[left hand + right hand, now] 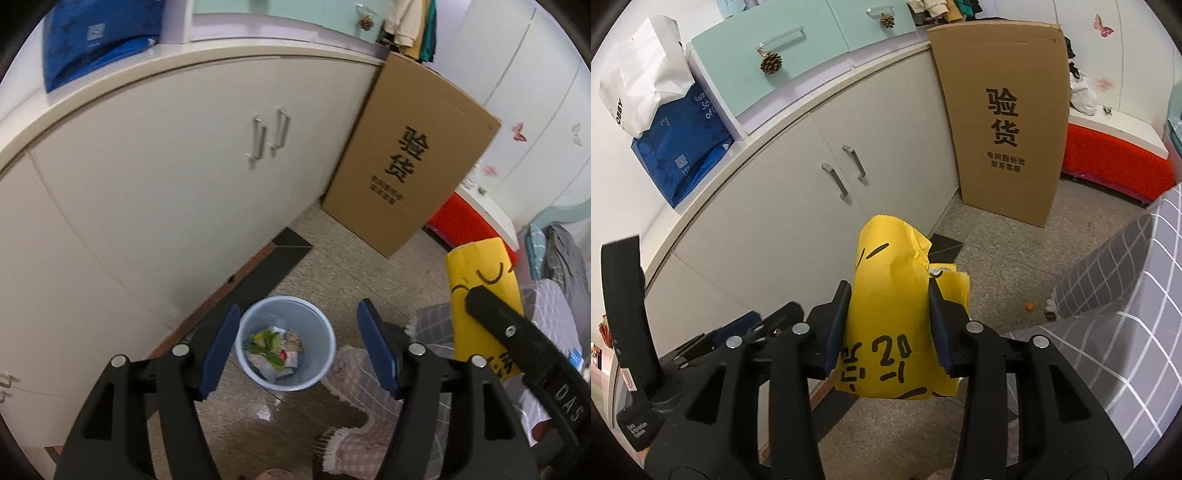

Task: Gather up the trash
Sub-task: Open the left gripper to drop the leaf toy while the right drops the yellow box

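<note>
A light blue trash bin stands on the floor by the white cabinet, with paper and green scraps inside. My left gripper is open and empty, held above the bin with the bin showing between its fingers. My right gripper is shut on a yellow paper bag with black writing, held in the air. The same yellow bag shows in the left wrist view, to the right of the bin, with the right gripper's black finger in front of it.
A white cabinet runs along the left. A tall cardboard box leans at its end. A red stool stands behind. A grey checked bed cover is on the right. A pink fringed mat lies beside the bin.
</note>
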Motion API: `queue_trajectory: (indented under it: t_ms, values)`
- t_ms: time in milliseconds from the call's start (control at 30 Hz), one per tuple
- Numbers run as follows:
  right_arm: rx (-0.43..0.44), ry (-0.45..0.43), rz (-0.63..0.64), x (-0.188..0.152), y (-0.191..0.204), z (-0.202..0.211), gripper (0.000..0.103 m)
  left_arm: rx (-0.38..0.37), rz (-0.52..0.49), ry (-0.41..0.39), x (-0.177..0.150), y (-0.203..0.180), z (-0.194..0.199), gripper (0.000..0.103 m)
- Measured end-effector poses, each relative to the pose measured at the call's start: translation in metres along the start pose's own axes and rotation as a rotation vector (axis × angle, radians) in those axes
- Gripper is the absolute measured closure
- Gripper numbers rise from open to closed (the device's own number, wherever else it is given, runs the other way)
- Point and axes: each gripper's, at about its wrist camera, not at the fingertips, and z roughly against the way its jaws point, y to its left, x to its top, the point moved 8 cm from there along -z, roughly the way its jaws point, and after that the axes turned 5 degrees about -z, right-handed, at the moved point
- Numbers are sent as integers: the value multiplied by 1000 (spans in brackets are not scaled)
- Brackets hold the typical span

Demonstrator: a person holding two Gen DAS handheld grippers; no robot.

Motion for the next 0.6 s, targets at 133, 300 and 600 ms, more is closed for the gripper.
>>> queue_trajectory:
  t_ms: [133,300,600]
  values:
    - [31,-46,-20,8,5,-4,19,96,6,-19,4,20,5,36]
    - [19,-61,-18,9,6,-5,17,98,3,-27,5,26,11,35]
    - [-20,-67,-21,-4,-10,24,16,65,-27,-46,1,4,30,34]
